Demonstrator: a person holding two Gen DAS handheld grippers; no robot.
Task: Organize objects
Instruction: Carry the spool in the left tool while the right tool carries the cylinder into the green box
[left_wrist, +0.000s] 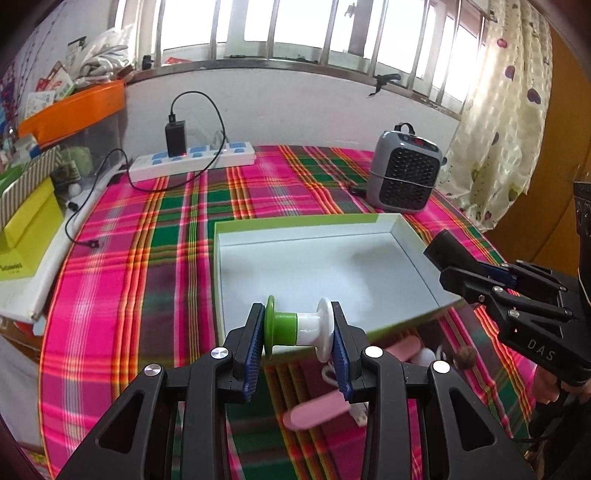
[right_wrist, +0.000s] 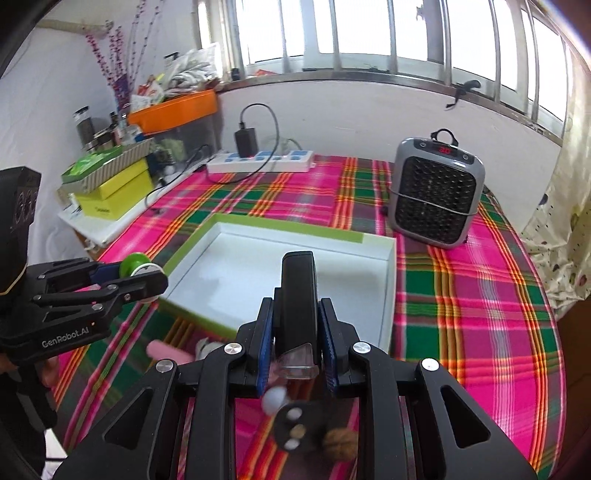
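My left gripper (left_wrist: 300, 345) is shut on a green-and-white spool (left_wrist: 299, 326), held sideways by its two end discs above the near edge of an open white box with a green rim (left_wrist: 236, 223). In the right wrist view that spool (right_wrist: 135, 264) shows at the left, beside the box (right_wrist: 391, 266). My right gripper (right_wrist: 295, 343) is shut on a black oblong device with a clear end (right_wrist: 298, 295), held over the box's near wall; the same device (left_wrist: 445, 251) pokes in from the right of the left wrist view. The box holds nothing.
On the plaid cloth below the grippers lie a pink flat piece (left_wrist: 317, 413), a walnut (right_wrist: 340, 445), a small white ball (right_wrist: 275, 400) and a black disc (right_wrist: 295, 430). A grey fan heater (right_wrist: 437, 188) stands behind the box, a power strip (left_wrist: 192, 160) by the wall, stacked boxes (right_wrist: 110, 184) at left.
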